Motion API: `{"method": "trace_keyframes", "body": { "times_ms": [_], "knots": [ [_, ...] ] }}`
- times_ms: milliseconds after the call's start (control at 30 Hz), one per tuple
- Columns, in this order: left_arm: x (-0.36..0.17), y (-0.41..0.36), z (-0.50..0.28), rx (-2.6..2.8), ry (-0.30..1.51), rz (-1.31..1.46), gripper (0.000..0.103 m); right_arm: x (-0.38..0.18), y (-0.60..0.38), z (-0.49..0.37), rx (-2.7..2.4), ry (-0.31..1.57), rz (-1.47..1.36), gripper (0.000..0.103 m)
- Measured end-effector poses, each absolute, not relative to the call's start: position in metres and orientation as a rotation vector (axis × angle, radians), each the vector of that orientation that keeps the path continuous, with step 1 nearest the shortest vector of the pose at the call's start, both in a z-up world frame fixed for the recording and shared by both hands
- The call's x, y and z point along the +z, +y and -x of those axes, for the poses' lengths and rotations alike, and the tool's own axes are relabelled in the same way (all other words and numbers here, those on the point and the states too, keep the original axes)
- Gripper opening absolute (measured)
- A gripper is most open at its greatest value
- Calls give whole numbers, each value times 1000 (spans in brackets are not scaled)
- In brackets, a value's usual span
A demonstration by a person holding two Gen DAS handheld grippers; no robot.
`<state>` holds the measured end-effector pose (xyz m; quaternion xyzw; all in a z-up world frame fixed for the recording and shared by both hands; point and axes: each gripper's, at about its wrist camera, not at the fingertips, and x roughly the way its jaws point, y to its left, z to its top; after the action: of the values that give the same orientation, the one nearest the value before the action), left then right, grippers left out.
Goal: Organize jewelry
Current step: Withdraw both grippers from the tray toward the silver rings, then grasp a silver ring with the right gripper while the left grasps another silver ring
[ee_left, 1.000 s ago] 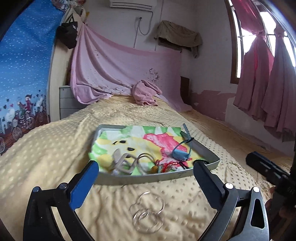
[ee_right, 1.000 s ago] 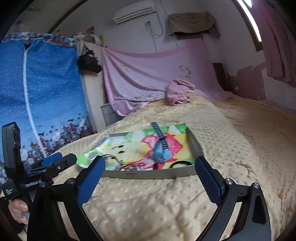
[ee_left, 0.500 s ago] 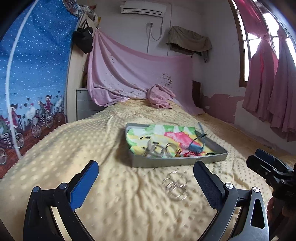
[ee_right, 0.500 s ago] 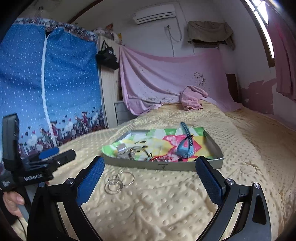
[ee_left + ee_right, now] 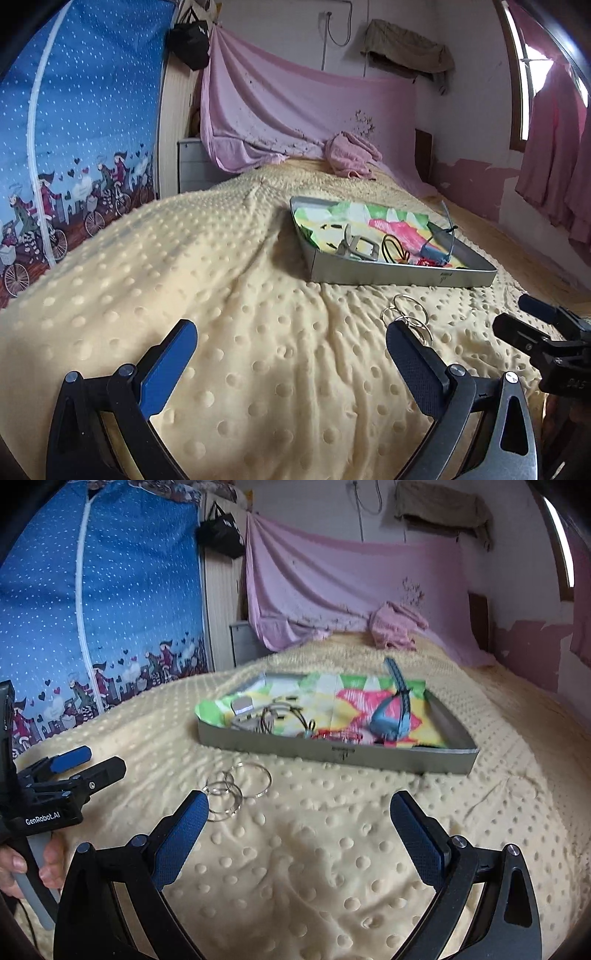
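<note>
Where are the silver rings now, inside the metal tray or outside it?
Outside. The silver rings lie on the yellow blanket, in front of the metal tray's near wall, apart from it.

My left camera looks low across the bed (image 5: pixel 229 332); my right sits beside it. Both share the tray (image 5: pixel 402 275) (image 5: pixel 332 751) and rings (image 5: pixel 408 314) (image 5: pixel 236 788).

I see a yellow dotted blanket (image 5: pixel 240 295) over the bed, pink sheet (image 5: pixel 351 587) draped on the far wall, blue cartoon curtain (image 5: pixel 81 122) left, black bag (image 5: pixel 219 535) hanging
</note>
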<state>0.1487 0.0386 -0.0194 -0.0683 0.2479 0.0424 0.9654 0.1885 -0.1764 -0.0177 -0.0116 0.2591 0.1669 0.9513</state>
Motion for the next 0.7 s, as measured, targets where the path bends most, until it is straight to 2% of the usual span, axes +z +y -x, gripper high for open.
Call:
{"method": "trace_keyframes", "body": {
  "times_ms": [167, 233, 267, 300, 367, 433, 467, 533, 600, 700],
  "knots": [
    [-23, 38, -161, 57, 528, 157, 103, -27, -174, -206, 359, 584, 2, 96],
    [-25, 37, -165, 40, 535, 166, 101, -30, -170, -212, 381, 606, -10, 88],
    [-25, 36, -168, 23, 535, 174, 99, -31, -168, -214, 392, 614, -9, 76],
    [-26, 36, -170, 14, 536, 180, 94, -32, -166, -216, 401, 620, -5, 67],
    [-28, 36, -176, -8, 547, 192, 86, -35, -161, -220, 423, 632, -7, 65],
    [-30, 36, -181, -38, 560, 208, 69, -37, -156, -222, 443, 637, -10, 59],
    [-31, 35, -185, -64, 568, 221, 65, -39, -153, -224, 457, 644, -8, 53],
    [-32, 33, -190, -99, 574, 232, 50, -41, -149, -226, 479, 652, -4, 48],
    [-32, 29, -195, -144, 579, 235, 40, -43, -144, -227, 500, 660, 2, 37],
    [-34, 21, -203, -195, 593, 229, 29, -46, -139, -228, 523, 670, 9, 32]
  ]
}}
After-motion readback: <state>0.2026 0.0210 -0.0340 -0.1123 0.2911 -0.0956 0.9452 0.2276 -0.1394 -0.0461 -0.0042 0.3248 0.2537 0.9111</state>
